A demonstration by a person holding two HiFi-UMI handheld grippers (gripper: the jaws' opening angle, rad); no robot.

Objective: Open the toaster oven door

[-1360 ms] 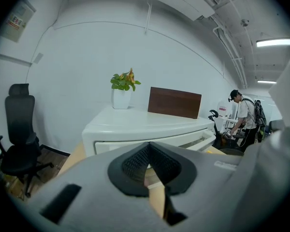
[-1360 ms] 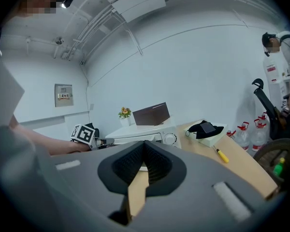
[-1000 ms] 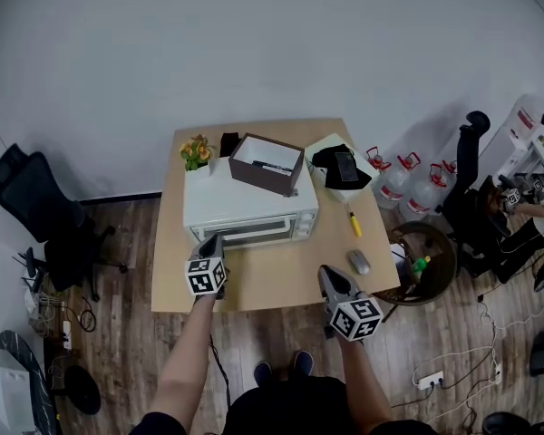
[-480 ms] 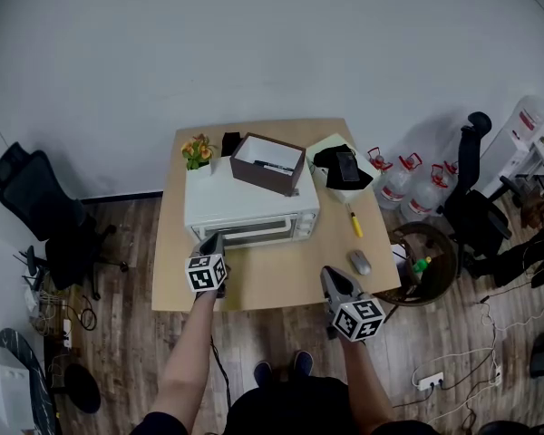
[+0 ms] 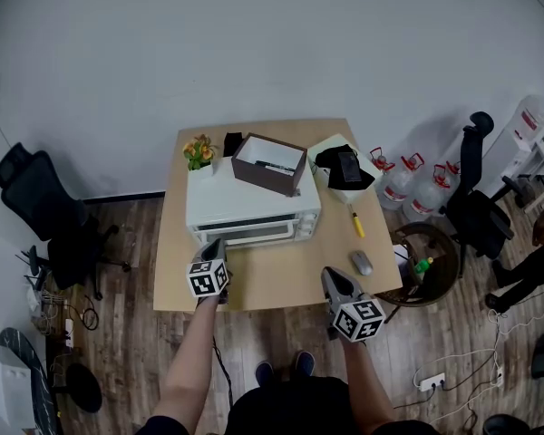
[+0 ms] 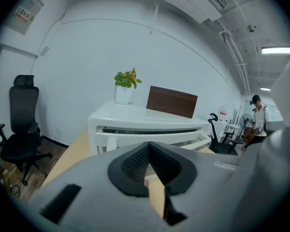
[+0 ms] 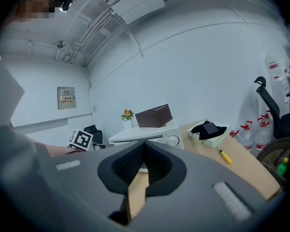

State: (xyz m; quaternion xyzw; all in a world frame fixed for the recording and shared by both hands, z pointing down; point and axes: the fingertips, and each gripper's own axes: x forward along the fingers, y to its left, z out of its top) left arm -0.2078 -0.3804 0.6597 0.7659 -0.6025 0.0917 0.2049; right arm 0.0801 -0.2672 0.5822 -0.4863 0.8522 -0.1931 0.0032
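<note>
Table (image 5: 281, 286) bearing toaster oven (image 5: 249, 208), door (image 5: 254, 234) staying shut, opening not yet starting; left gripper (image 5: 215, 244) barely shifting before it, right gripper (image 5: 329, 275) idling, both keeping jaws together, empty.

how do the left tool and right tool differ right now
The left tool sits just in front of the toaster oven, at its door's left end; the right tool is over the table's front edge, near the grey mouse. The left tool faces the oven's front closely; the right tool faces it from farther off. Both are shut and hold nothing.
</note>
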